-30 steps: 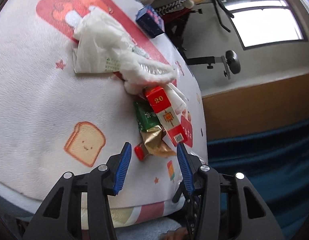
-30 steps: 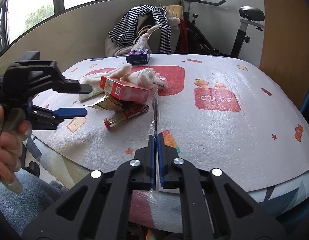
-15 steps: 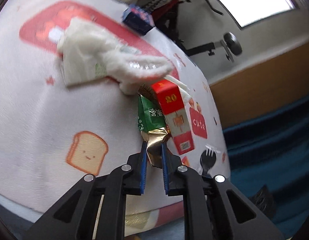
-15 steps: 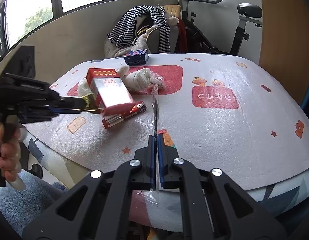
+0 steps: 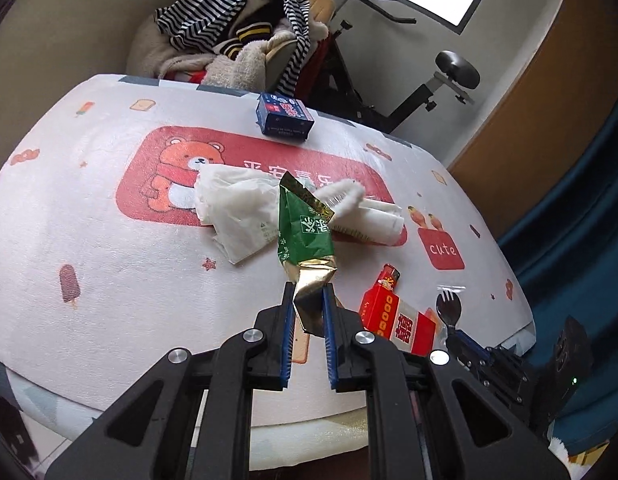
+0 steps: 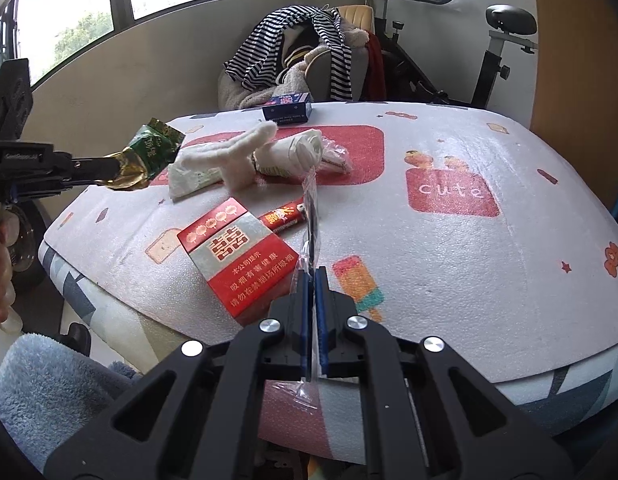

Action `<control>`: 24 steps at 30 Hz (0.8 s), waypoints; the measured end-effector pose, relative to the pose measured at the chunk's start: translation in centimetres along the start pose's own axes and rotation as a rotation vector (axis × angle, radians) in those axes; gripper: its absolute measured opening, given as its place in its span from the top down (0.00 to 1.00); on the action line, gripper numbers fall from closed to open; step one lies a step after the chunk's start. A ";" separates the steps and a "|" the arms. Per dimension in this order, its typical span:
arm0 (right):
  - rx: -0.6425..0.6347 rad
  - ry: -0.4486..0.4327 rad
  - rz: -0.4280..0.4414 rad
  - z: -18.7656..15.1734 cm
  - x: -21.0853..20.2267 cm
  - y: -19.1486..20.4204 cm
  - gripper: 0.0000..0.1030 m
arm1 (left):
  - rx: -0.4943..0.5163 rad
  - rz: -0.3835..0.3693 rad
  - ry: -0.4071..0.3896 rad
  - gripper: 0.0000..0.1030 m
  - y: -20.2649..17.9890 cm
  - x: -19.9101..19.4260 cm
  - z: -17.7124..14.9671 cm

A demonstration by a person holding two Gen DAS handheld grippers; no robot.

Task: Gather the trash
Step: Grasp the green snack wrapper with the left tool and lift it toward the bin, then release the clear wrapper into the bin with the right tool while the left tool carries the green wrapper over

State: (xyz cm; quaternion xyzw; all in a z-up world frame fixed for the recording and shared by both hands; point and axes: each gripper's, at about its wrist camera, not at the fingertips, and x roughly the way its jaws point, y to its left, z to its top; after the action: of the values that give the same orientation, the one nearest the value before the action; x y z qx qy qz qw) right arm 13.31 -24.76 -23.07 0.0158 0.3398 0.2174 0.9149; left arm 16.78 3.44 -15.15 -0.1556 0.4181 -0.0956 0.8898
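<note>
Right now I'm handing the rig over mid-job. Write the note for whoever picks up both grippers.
Left gripper: shut on the green and gold wrapper, held up clear of the table.
Right gripper: shut on a clear plastic bag that stands up over the table edge.
On the table: red cigarette pack near the front edge, red lighter just behind it, crumpled white tissues and wrappers in the middle, blue box at the far side.
Done: wrapper picked up.
Left: put the wrapper away, probably into the bag, then collect the rest.
</note>
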 end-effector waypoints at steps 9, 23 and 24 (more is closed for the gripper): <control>-0.001 -0.038 0.008 -0.2 -1.6 -0.4 0.92 | 0.241 -0.054 -0.069 0.87 -1.3 -5.1 -4.0; -0.216 0.058 0.270 -3.0 -8.1 4.0 0.92 | 0.453 -0.149 -0.015 0.87 -0.7 -9.6 -14.2; -0.243 0.075 0.276 -3.4 -8.1 4.5 0.92 | 0.433 -0.151 -0.021 0.87 -0.4 -9.6 -14.6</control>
State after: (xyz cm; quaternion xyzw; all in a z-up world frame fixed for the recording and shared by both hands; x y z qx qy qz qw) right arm 3.94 -24.44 -19.89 -0.0563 0.3395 0.3807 0.8583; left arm -0.58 3.10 -16.92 0.0070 0.3658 -0.2480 0.8970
